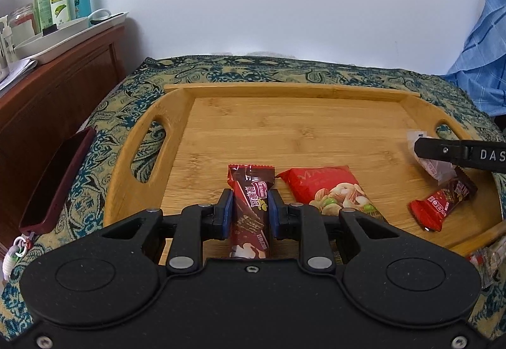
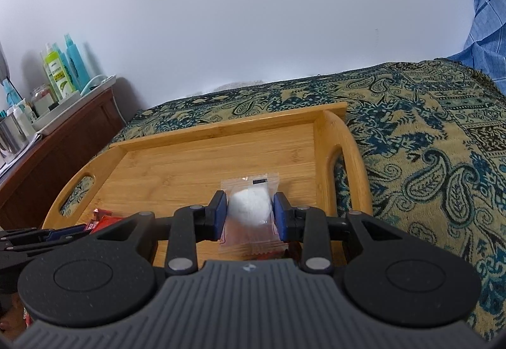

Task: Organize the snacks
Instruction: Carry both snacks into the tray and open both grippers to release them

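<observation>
Left wrist view, left gripper point(image 1: 250, 206) jaws clamp brown wafer bar point(image 1: 249, 213), right gripper point(image 2: 249, 213) jaws clamp clear-wrapped white snack point(image 2: 249, 206), "DAS" lettering.

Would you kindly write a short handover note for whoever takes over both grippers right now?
Left gripper: shut on the brown wafer bar, over the near part of the bamboo tray.
Right gripper: shut on the clear-wrapped white snack, over the tray's right side.
On the tray: red nut packet beside the wafer bar, and a small red-brown bar at the right.
Done: two snacks lie on the tray.
Left: set down both held snacks; a few more wrappers seem to lie off the tray's near right corner.
</observation>
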`<action>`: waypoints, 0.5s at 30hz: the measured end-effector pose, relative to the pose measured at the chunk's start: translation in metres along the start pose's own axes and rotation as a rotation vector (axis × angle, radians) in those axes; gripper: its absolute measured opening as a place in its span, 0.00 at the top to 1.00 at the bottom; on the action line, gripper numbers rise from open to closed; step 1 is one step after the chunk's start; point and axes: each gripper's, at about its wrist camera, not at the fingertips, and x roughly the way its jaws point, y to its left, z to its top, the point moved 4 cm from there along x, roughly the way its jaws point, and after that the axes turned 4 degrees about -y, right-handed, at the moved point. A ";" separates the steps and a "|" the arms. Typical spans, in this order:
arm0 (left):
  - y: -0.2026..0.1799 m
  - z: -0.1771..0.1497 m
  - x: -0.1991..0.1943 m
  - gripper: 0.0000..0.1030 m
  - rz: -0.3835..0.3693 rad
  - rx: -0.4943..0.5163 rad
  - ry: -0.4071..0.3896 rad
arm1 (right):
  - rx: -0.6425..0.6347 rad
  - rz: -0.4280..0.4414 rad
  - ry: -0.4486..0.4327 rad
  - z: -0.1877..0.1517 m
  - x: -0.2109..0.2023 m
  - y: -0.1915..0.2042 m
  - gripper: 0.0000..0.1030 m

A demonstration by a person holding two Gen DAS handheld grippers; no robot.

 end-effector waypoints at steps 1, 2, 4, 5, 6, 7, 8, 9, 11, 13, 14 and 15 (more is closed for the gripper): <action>0.000 0.000 0.000 0.79 -0.001 -0.002 0.001 | -0.006 0.000 0.001 0.000 0.000 0.001 0.64; 0.000 0.000 0.000 0.79 0.000 -0.003 0.001 | -0.009 0.000 0.003 -0.001 0.000 0.001 0.64; 0.000 0.000 0.000 0.79 0.001 -0.002 0.001 | -0.013 0.004 0.009 -0.001 0.001 0.001 0.64; -0.001 0.000 0.000 0.79 0.001 0.000 0.000 | -0.012 0.005 0.012 -0.002 0.002 0.001 0.64; 0.000 0.000 0.000 0.78 0.000 0.000 0.001 | -0.011 0.007 0.013 -0.002 0.002 0.001 0.64; 0.000 0.000 0.000 0.78 0.000 0.001 0.001 | -0.013 0.007 0.014 -0.002 0.002 0.001 0.64; 0.000 0.000 0.000 0.78 0.001 0.001 0.001 | -0.014 0.008 0.015 -0.002 0.002 0.001 0.64; -0.001 0.000 -0.001 0.78 0.001 0.002 0.000 | -0.014 0.009 0.016 -0.002 0.002 0.002 0.64; -0.001 0.000 -0.001 0.78 0.001 0.005 -0.001 | -0.015 0.013 0.022 -0.003 0.004 0.002 0.64; -0.001 0.000 -0.001 0.78 0.002 0.005 -0.001 | -0.021 0.013 0.022 -0.004 0.004 0.003 0.64; -0.001 0.000 -0.001 0.78 0.001 0.005 -0.001 | -0.026 0.012 0.022 -0.004 0.004 0.004 0.64; -0.001 0.000 -0.001 0.78 0.001 0.005 -0.001 | -0.029 0.012 0.022 -0.004 0.004 0.004 0.64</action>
